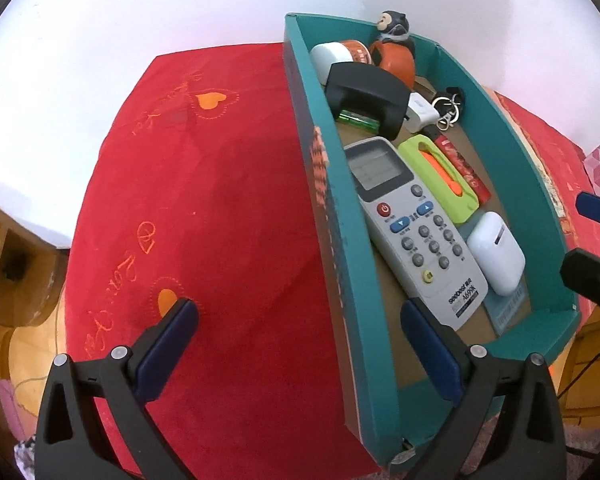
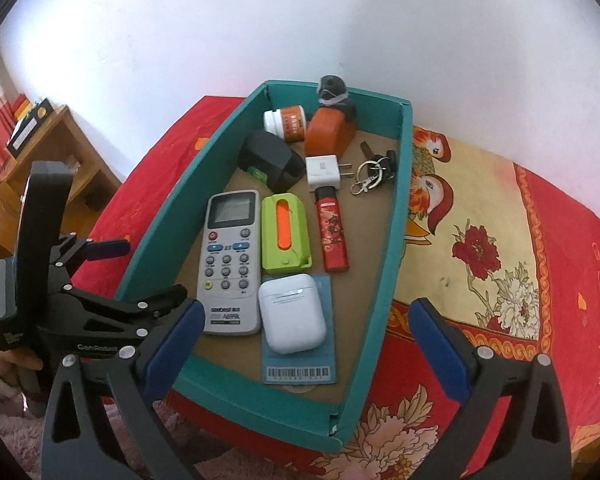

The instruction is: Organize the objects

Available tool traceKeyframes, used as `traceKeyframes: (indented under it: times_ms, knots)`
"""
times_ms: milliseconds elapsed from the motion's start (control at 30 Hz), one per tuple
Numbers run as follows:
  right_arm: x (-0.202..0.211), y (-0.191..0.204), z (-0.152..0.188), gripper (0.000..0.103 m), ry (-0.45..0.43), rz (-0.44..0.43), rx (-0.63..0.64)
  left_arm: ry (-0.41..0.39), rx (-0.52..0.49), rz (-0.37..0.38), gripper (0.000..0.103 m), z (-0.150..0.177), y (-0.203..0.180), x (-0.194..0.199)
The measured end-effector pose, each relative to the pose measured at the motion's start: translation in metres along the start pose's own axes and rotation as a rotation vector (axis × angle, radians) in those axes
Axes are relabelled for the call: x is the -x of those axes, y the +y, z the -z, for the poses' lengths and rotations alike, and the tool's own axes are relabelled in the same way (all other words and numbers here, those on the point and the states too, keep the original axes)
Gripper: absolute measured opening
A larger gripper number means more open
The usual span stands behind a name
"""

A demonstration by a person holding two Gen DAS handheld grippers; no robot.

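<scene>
**Q:** While both claws stand released, where do the task's things lie?

**A:** All lie inside the teal box (image 2: 384, 280), which rests on the red cloth (image 1: 204, 220) over the bench. Taking the white remote (image 2: 228, 264) as landmark: the green-and-orange case (image 2: 286, 234) lies just beside it, the red lighter (image 2: 333, 236) beyond that case, the white earbud case (image 2: 292, 318) at the remote's button end, on a blue card (image 2: 300, 372). Past its screen end sit the black holder (image 2: 270, 160), white charger (image 2: 323, 172), keys (image 2: 374, 170), pill bottle (image 2: 286, 120) and orange toy (image 2: 330, 132).

**Q:** What are the claws doing?

**A:** The left claw (image 1: 300, 328) hangs spread across the box's near wall; the right claw (image 2: 310, 320) hovers spread above the earbud case. Neither grips anything.

**Q:** How would the earbud case likely handle?

**A:** Judged light, rigid, glossy and rounded, so probably slippery. Pinch across its flat broad faces, not the curved corners.
</scene>
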State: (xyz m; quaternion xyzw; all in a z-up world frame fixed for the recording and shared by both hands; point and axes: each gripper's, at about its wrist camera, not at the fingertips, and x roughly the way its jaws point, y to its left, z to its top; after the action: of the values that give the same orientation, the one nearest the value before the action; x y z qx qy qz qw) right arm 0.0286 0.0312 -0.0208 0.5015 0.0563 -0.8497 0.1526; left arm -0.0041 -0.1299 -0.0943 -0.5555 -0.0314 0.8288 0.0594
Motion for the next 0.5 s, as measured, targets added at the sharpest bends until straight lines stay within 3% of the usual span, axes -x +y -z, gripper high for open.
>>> traceKeyframes:
  times_ms: [200, 500]
  knots:
    - [0.007, -0.015, -0.002, 0.103, -0.027, -0.002, -0.058, -0.002, 0.002, -0.035, 0.103, -0.004, -0.003, 0.011]
    - [0.031, -0.051, -0.005, 0.103, -0.061, -0.072, -0.138, -0.081, 0.069, -0.081, 0.103, -0.019, -0.024, 0.057]
